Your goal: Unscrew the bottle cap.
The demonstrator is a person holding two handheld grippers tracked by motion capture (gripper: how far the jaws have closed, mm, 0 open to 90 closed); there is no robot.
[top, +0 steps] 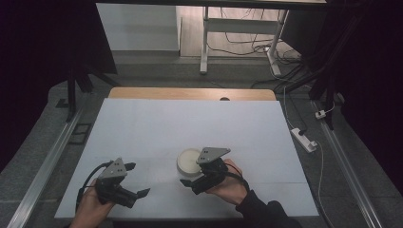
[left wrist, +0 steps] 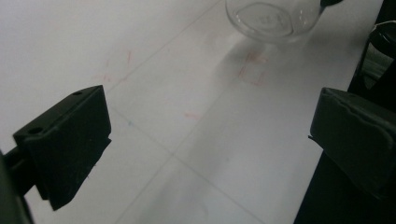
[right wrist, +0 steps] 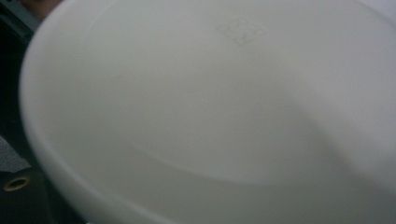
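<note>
white bowl at the right gripper, near edge of the table

the white bowl point(top: 189, 161) sits upright on the white table point(top: 190, 123), mouth pointing straight up; it is round, so it has no long axis to name; it lies toward the near edge, a little right of the middle; the right gripper point(top: 192, 183) is at the bowl's near side, its grey plate just beside the rim; in the right gripper view the bowl's inside point(right wrist: 210, 112) looms very close, and i cannot tell whether the jaws are spread or pinching the rim; the left gripper point(top: 138, 179) is well apart to the left, jaws spread wide over bare table, gripping nothing.
</note>
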